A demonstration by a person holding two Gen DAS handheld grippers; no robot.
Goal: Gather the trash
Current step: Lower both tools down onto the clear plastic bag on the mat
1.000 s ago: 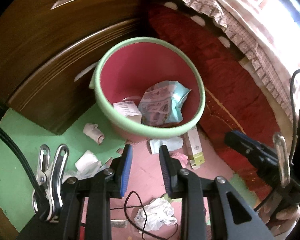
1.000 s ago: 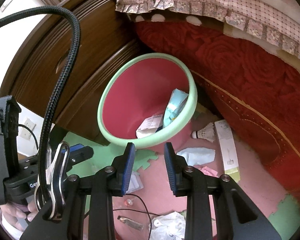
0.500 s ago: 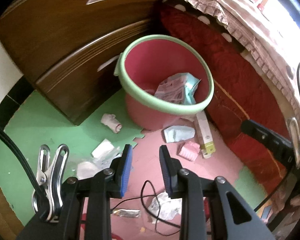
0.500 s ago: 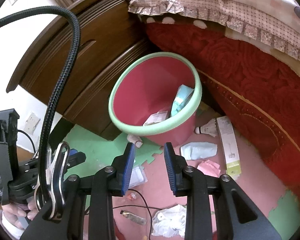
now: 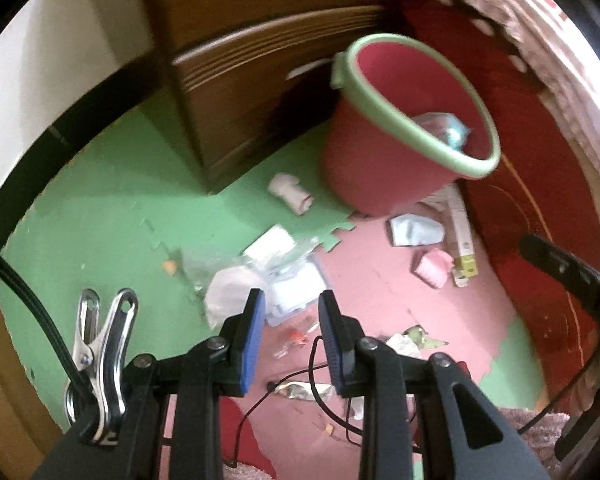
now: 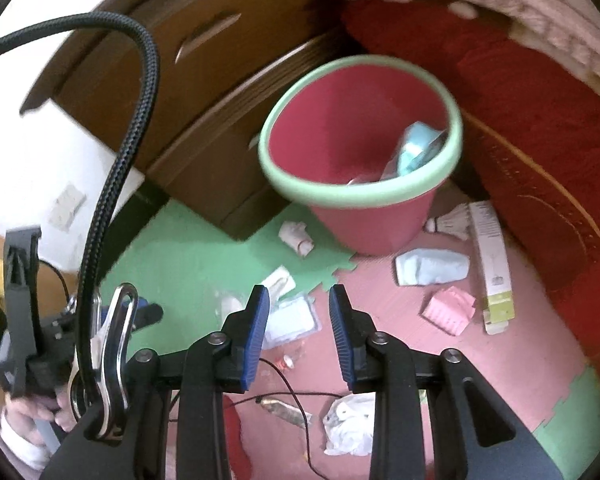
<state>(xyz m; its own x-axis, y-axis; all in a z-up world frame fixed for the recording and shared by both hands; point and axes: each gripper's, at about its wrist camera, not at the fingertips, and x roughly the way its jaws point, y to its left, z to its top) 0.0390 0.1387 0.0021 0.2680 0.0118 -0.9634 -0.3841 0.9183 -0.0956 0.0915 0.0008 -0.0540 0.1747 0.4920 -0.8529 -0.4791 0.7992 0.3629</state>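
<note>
Near the red bin (image 6: 364, 168), litter covers the mat, and the left gripper (image 5: 290, 336) and right gripper (image 6: 298, 334) hover over it, both parted and empty. A thin black cable (image 6: 292, 394) lies below the clear packet (image 6: 290, 320), so 1 careless pinch could snag it.

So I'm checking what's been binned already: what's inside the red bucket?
Inside the red bucket, a light blue packet leans against the wall, with something pale beside it. The near rim hides the bottom, so anything lower can't be seen.
</note>
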